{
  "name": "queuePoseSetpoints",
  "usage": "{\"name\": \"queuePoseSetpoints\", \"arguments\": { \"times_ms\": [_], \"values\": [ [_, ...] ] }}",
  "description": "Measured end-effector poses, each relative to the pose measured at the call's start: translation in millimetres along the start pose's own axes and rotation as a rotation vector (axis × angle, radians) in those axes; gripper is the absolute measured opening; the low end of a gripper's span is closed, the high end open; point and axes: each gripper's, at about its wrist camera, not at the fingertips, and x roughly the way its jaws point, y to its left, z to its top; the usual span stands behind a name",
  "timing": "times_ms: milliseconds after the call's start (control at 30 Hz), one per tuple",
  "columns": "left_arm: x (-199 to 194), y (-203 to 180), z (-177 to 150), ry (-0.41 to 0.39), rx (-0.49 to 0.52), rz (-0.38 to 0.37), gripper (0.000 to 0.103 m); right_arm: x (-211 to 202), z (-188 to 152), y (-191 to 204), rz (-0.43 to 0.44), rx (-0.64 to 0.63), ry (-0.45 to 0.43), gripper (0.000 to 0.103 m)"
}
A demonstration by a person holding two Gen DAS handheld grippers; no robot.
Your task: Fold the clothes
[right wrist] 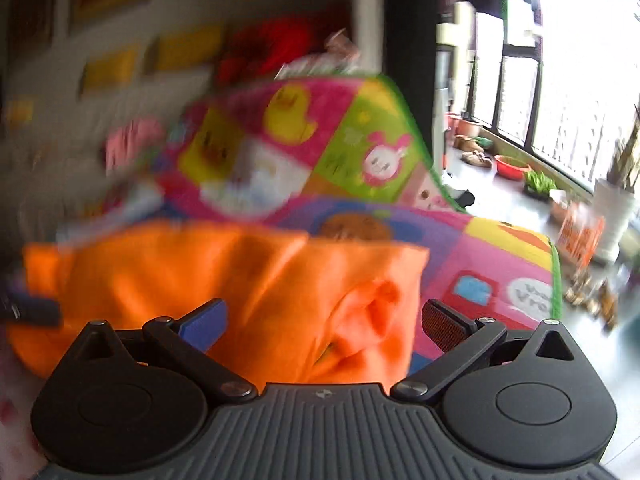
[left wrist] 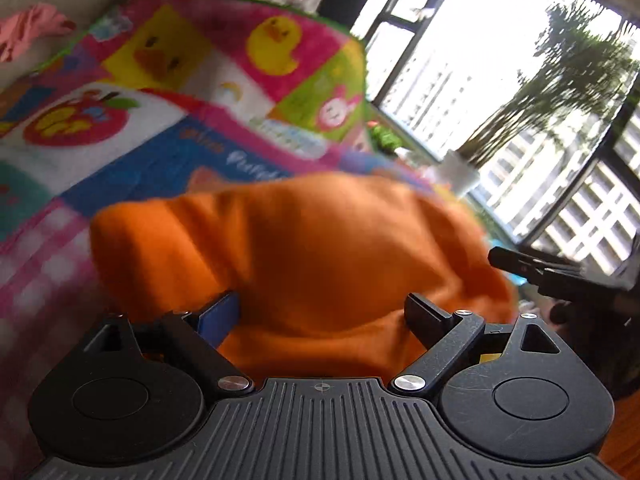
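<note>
An orange garment (left wrist: pixel 304 256) lies bunched on a colourful cartoon play mat (left wrist: pixel 168 80). In the left wrist view my left gripper (left wrist: pixel 320 312) is open, its fingers spread wide on either side of the orange cloth, right over it. My right gripper's finger (left wrist: pixel 532 268) shows at the right, beside the garment. In the right wrist view the orange garment (right wrist: pixel 248 288) fills the lower middle on the mat (right wrist: pixel 320 152). My right gripper (right wrist: pixel 324 320) is open, fingers apart over the cloth's folded edge. The left gripper's finger (right wrist: pixel 32 312) shows at the far left. Both views are blurred.
A pink garment (left wrist: pixel 28 32) lies at the mat's far left edge. Red cloth (right wrist: pixel 272 48) is piled beyond the mat. Big windows (left wrist: pixel 520 100), a white potted plant (right wrist: pixel 612 220), a red basin (right wrist: pixel 512 166) and shoes stand on the floor to the right.
</note>
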Motion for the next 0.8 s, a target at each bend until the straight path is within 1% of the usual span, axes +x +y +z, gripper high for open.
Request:
{"name": "queuePoseSetpoints", "arguments": {
  "times_ms": [33, 100, 233, 300, 333, 433, 467, 500, 533, 600, 700, 733, 800],
  "values": [
    [0, 4, -1, -0.005, 0.015, 0.020, 0.092, 9, -5, 13, -0.037, -0.064, 0.026, 0.103],
    [0, 12, 2, -0.014, 0.037, 0.052, 0.090, 15, -16, 31, -0.070, -0.131, 0.005, 0.103],
    [-3, 19, 6, -0.021, 0.063, 0.079, 0.089, 10, -21, 45, -0.098, -0.150, -0.013, 0.103],
    [0, 17, 6, -0.025, 0.081, 0.085, 0.089, 12, -19, 37, -0.063, -0.093, 0.019, 0.103],
    [1, 16, 5, -0.027, 0.090, 0.088, 0.089, 15, -17, 28, -0.024, -0.051, 0.040, 0.103],
    [2, 13, 1, -0.036, 0.096, 0.093, 0.090, 26, -18, -9, 0.144, 0.132, 0.104, 0.103],
    [2, 12, -1, -0.039, 0.098, 0.094, 0.090, 25, -21, -20, 0.178, 0.194, 0.097, 0.103],
    [2, 11, -2, -0.039, 0.100, 0.096, 0.090, 22, -23, -27, 0.194, 0.230, 0.085, 0.103],
    [2, 11, -4, -0.038, 0.104, 0.096, 0.090, 18, -23, -31, 0.193, 0.249, 0.074, 0.103],
    [2, 8, -7, -0.038, 0.114, 0.101, 0.091, 8, -20, -35, 0.165, 0.254, 0.016, 0.103],
    [3, 4, -8, -0.038, 0.115, 0.114, 0.093, -5, -3, -33, 0.065, 0.206, -0.101, 0.103],
    [4, 3, -8, -0.037, 0.111, 0.118, 0.094, -5, 5, -32, 0.041, 0.189, -0.124, 0.103],
    [5, 1, -8, -0.033, 0.103, 0.125, 0.094, 6, 22, -28, 0.006, 0.159, -0.127, 0.103]
  ]
}}
